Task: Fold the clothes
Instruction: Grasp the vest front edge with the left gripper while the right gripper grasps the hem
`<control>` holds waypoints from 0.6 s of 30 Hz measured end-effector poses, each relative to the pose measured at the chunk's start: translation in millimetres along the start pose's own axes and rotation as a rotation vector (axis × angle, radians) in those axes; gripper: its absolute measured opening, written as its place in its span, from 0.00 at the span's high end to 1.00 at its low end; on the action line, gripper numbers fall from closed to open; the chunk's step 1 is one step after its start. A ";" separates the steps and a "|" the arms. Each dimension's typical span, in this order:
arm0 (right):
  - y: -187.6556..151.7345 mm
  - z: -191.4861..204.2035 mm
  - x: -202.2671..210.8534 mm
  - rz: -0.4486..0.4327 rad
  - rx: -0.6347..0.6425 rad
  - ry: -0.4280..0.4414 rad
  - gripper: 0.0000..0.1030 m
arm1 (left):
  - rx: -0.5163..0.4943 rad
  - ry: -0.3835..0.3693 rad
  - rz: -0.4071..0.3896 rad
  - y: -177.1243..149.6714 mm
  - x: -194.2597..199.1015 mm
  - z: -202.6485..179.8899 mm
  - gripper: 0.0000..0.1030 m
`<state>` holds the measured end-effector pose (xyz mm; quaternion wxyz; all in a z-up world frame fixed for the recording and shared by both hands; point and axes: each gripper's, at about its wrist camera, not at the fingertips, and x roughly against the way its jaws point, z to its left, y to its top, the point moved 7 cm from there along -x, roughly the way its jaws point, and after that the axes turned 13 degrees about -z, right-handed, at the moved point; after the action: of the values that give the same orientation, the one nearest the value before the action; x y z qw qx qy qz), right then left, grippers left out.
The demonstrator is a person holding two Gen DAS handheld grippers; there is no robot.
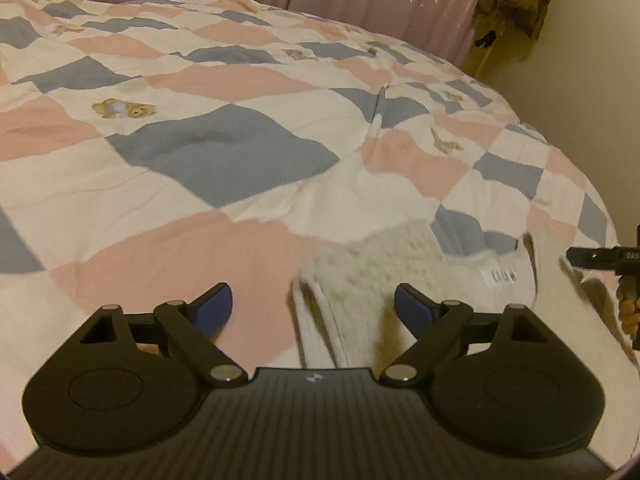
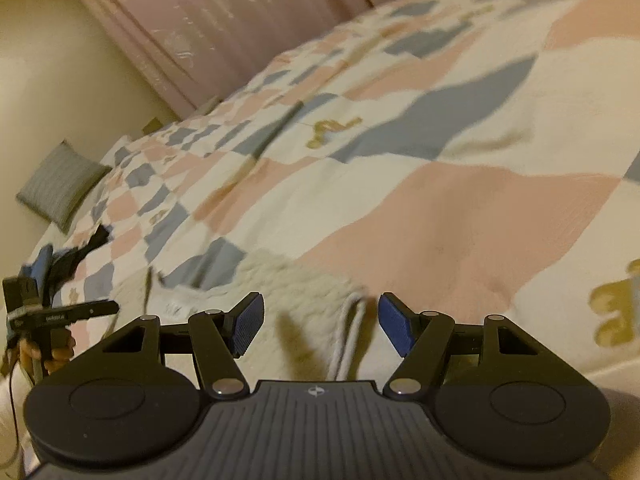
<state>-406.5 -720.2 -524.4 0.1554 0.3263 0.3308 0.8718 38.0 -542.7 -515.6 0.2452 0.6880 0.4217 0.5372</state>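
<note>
Left wrist view, left gripper (image 1: 310, 310) with jaws wide apart, cream garment (image 1: 372, 280) (fleecy, blurred) on the near quilt (image 1: 200, 216), right gripper (image 2: 321, 320) also spread apart just above its edge.

Count on the bed

One fleece garment (image 1: 384, 264), one checked quilt (image 1: 200, 120), one grey cushion (image 2: 60, 184), two hand-held grippers: left (image 1: 312, 308), right (image 2: 322, 320).

I can't read the label (image 1: 500, 276) on the fleece garment (image 1: 384, 256), too blurred. Garment's near end is hidden under my left gripper (image 1: 312, 312); its right side runs off frame. The quilt (image 2: 440, 208) past the garment is motion-smeared.
</note>
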 end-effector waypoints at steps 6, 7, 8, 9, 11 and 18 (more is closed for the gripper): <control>-5.1 5.6 -5.1 0.001 0.008 0.057 0.85 | 0.030 -0.054 -0.026 4.9 -16.8 -5.4 0.47; -3.3 10.8 1.1 -0.016 0.033 0.058 0.88 | 0.016 -0.065 -0.032 6.4 -12.2 -10.1 0.71; -1.1 16.4 8.4 -0.036 0.057 0.061 0.89 | 0.003 -0.077 -0.037 7.8 -7.6 -14.8 0.77; 2.1 22.5 18.0 -0.061 0.074 0.070 0.89 | -0.010 -0.089 -0.043 9.3 -2.9 -19.6 0.85; 8.1 40.3 44.6 -0.115 0.115 0.107 0.90 | -0.073 -0.125 -0.082 13.8 23.3 -32.0 0.87; -17.9 121.4 183.8 -0.247 0.321 0.231 0.90 | -0.199 -0.256 -0.180 3.0 161.8 -82.0 0.87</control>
<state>-459.8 -559.9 -381.9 0.1682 0.2021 0.5184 0.8137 -27.8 -417.2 -402.3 0.4108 0.6827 0.3917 0.4601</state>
